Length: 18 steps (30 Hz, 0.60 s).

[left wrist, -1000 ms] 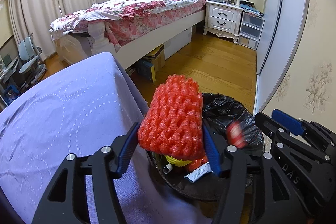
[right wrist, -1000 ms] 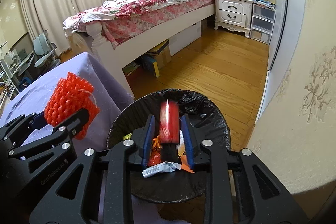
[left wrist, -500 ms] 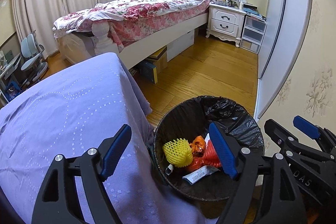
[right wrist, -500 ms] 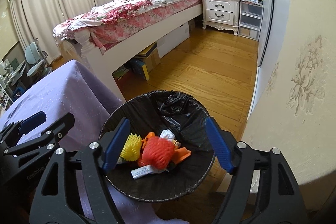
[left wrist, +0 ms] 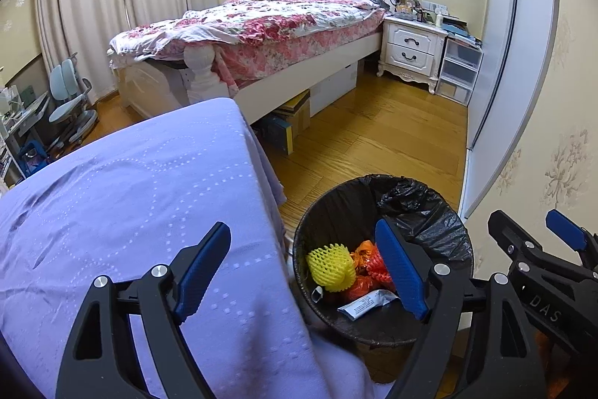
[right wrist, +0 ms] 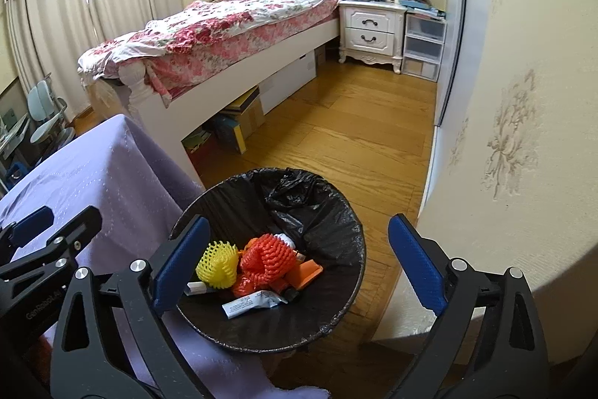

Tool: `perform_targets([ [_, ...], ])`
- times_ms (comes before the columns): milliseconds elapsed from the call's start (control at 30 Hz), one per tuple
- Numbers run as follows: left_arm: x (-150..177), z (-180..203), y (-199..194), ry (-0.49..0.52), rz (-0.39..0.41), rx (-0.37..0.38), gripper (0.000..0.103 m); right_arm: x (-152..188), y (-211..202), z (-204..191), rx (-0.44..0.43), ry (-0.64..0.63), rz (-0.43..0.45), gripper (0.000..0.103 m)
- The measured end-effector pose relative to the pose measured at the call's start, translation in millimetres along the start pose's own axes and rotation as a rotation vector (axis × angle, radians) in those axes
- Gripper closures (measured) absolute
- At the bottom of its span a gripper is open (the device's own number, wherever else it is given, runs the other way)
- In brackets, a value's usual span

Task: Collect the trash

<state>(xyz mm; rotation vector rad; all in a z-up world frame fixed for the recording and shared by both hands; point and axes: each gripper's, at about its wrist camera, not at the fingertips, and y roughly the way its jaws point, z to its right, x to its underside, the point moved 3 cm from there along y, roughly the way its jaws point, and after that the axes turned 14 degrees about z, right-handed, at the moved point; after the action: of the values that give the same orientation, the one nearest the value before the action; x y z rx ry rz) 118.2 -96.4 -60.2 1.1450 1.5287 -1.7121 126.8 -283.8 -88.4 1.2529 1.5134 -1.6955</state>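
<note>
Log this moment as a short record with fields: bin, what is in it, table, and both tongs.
bin: black-lined trash bin on the wood floor, beside the table
contents: yellow foam net, red foam net, white wrapper, orange scraps
table: purple cloth, no trash in the part that shows
left tongs: jaws opening, nothing between them, over the table edge and bin
right tongs: jaws opening, nothing held, above the bin
</note>
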Motion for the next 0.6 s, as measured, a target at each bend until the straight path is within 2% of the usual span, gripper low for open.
perform_targets([
  [600, 4.3, -33.9, -60.5, -0.033, 0.069, -0.07, 0.02, -4.9, -51.5, -29.1, -0.067, -0.044, 0.018, 0.009],
])
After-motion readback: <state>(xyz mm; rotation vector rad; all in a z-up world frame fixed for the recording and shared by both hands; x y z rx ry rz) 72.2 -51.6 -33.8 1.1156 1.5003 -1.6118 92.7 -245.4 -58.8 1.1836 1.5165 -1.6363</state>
